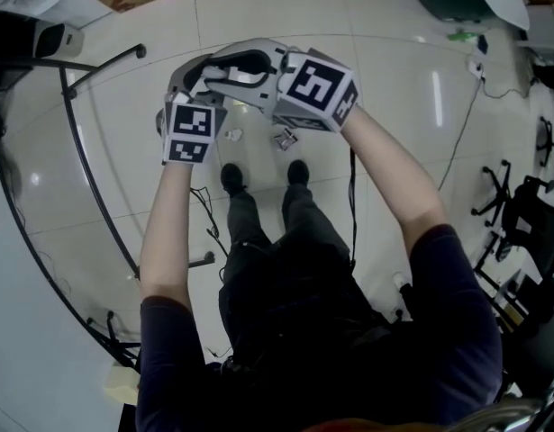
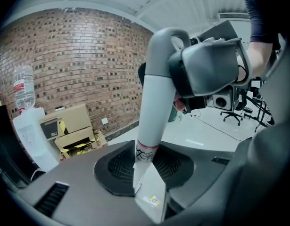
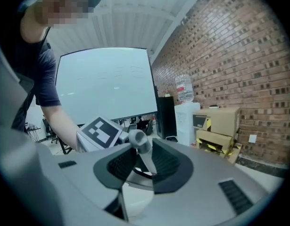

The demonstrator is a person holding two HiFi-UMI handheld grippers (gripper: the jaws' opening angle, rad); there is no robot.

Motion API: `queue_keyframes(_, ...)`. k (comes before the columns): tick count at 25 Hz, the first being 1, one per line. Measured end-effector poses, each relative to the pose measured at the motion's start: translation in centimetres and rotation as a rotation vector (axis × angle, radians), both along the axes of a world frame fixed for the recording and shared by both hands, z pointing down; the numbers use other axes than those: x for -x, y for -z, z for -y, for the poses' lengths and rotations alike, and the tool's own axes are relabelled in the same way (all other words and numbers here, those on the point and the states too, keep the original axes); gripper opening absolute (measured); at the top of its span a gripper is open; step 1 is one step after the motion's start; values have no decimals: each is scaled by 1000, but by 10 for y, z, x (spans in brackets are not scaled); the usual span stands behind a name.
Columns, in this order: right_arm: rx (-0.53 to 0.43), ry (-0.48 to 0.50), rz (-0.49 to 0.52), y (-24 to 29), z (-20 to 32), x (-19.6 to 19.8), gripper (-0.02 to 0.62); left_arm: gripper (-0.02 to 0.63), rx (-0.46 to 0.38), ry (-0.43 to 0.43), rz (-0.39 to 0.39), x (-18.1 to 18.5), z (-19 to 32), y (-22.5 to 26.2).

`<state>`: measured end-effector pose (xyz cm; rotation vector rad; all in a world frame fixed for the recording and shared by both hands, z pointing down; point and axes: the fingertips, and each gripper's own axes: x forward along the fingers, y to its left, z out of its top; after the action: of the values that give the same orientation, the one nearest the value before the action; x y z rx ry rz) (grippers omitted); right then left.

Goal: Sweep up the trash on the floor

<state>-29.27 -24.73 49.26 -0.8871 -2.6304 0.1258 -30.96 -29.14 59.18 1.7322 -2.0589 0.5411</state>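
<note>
My left gripper [image 2: 146, 163] and right gripper [image 3: 141, 160] each clamp, jaws part-closed, the pale grey curved-top tube handle [image 2: 152, 102] at centre frame. It looks light, stiff and slick, so I'd hold the straight shaft.

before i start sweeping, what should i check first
1. Left hand-held gripper clamped on the white pole: ok.
2. Right hand-held gripper clamped on the grey handle end: ok.
3. Trash in sight: ok, two scraps lie on the floor.
4. Shoes clear of the scraps: ok, just behind them, apart.
5. Lower end of the pole on the floor: cannot tell, hidden under both grippers.
</note>
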Motion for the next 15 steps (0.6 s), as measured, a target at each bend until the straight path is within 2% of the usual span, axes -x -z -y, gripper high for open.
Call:
queue_keyframes(3,19,2,-21,-2,6,-5,118,101,8,-23,-33,-7,5,-3)
queue_keyframes(8,43,-22,-75,-14,1,-20,120,112,59,-116,-169,-31,2,-21)
queue_keyframes(12,78,-43,-99,-21,-5,-36,124,127,16,-102,-262,-44,-3,-25)
queue_keyframes(15,101,-47,-103,-20,-10,-46,126,137,-1,-84,-301,-53,-8,-24)
